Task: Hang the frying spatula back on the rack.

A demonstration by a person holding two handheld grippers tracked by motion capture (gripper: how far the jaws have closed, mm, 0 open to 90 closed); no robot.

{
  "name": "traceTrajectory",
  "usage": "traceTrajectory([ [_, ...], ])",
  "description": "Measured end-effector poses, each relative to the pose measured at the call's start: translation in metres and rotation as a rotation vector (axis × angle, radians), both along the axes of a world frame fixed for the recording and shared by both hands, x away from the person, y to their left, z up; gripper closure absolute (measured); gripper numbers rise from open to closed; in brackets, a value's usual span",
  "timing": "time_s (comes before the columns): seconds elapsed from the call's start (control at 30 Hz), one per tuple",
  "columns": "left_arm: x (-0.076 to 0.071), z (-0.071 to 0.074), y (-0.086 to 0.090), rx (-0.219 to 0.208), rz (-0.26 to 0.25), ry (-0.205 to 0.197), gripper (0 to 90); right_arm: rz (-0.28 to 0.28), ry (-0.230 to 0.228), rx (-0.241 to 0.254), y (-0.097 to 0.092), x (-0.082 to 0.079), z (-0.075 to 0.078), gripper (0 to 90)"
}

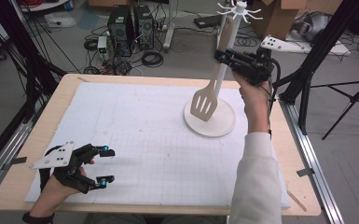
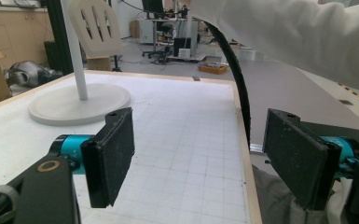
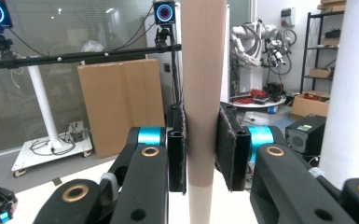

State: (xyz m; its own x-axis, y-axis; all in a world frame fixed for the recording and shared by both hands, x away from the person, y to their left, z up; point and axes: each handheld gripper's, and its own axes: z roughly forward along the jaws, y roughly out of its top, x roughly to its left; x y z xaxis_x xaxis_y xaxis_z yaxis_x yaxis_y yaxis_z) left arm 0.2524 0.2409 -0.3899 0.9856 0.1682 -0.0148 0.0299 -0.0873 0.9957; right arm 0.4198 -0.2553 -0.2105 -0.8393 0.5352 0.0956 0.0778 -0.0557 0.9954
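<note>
The right gripper [image 1: 224,56] is clamping the spatula [image 1: 206,103] by its handle, up beside the stand's [image 1: 210,125] pole. I'd keep that handle upright and line its top with a hook. The right forearm is reaching high; the left gripper [image 1: 106,164] is resting spread and empty on the mat [image 1: 158,154].

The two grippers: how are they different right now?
The right gripper is shut on the wooden spatula, while the left gripper is open with nothing between its jaws. The right gripper is raised beside the white stand; the left gripper sits low over the white mat. Both are black with blue parts, each held in a hand.
</note>
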Motion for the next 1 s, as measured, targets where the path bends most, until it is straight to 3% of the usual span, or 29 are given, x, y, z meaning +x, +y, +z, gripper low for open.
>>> traceTrajectory([
  [1.0,0.002,-0.006,-0.003,0.012,-0.005,0.02,25.8,-0.033,0.022,0.01,-0.008,0.015,-0.006,75.1],
])
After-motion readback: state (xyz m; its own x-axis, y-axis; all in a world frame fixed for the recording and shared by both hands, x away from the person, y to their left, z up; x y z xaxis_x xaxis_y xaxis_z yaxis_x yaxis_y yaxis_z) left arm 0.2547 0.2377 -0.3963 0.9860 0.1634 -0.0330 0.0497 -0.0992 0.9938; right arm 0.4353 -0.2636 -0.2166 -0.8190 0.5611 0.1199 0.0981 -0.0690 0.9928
